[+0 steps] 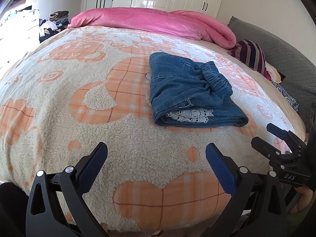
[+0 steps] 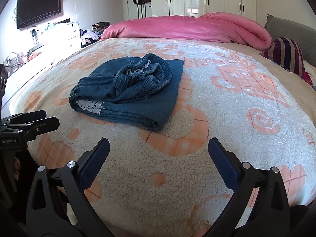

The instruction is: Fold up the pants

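Blue denim pants (image 1: 189,90) lie folded into a compact bundle on the bed, elastic waistband on top and white lace trim showing at the near edge; they also show in the right wrist view (image 2: 128,92). My left gripper (image 1: 156,154) is open and empty, held back from the pants near the bed's front edge. My right gripper (image 2: 158,148) is open and empty, also short of the pants. The right gripper appears at the right edge of the left wrist view (image 1: 266,136), and the left gripper at the left edge of the right wrist view (image 2: 47,116).
A cream and orange fleece blanket (image 1: 98,118) covers the bed. A rolled pink duvet (image 1: 154,21) lies along the far side. A striped garment (image 1: 250,55) and grey pillow (image 1: 286,51) sit at the right. White wardrobes, a wall TV (image 2: 38,7) and clothes piles stand beyond.
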Available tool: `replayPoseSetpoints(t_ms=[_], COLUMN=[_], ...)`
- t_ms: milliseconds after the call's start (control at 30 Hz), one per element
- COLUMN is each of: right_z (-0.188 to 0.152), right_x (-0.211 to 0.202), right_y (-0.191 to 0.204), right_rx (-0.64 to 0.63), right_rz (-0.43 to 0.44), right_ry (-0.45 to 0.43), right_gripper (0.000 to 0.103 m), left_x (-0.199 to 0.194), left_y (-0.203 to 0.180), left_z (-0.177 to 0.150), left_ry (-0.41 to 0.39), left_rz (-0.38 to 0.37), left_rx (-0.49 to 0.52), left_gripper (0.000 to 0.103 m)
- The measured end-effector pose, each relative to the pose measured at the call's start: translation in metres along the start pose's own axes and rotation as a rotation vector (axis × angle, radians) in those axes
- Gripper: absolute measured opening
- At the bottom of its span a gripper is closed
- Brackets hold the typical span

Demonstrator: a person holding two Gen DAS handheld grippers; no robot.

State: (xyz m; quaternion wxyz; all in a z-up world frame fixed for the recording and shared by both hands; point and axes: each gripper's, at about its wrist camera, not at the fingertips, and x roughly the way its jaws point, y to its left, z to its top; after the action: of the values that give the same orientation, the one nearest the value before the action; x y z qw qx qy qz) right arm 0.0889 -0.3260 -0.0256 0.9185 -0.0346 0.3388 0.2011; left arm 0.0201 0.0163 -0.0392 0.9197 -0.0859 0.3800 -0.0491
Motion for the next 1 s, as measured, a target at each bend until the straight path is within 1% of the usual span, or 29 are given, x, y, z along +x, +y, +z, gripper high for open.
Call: replayPoseSetpoints(t_ms=[233,1000], right_z=[-0.0007,-0.0024], right_x=[0.0,0.0006], right_y=[0.0,-0.001], right_rx=[-0.001,0.001], right_rz=[-0.004,-0.003], right_ry=[0.002,0.001], right_gripper=[0.094,0.094], left_x=[-0.0006,-0.0011], left_y=[-0.0004,-0.0009], left_z=[0.0,-0.0013], left_ry=[0.003,0.003], left_rz=[0.011,0.002], left_rx=[0.003,-0.005], left_gripper=[0.099,0.099])
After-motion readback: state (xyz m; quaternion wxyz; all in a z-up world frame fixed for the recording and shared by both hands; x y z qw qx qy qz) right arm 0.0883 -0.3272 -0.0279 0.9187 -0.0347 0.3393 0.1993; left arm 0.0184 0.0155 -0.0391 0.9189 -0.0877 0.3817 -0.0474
